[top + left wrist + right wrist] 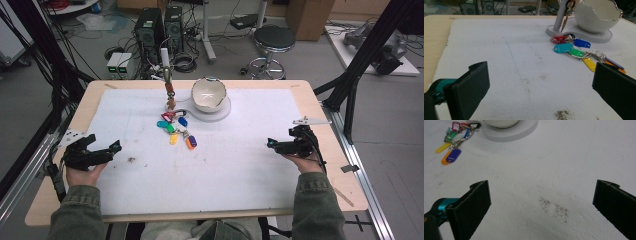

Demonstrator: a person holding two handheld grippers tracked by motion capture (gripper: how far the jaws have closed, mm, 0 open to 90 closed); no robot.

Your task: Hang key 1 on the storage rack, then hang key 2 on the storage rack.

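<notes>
At nine and three o'clock on the tabletop (125, 200) you rest the left gripper (114, 148) and right gripper (271, 144), fingers wide and empty, probably staged clear of the key tags (176, 129) at twelve.

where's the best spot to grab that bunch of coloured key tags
Probably the metal rings where the key tags join, from straight above: the tags lie flat and fanned on the white mat, offering no edge. The open left gripper looks nearer.
</notes>
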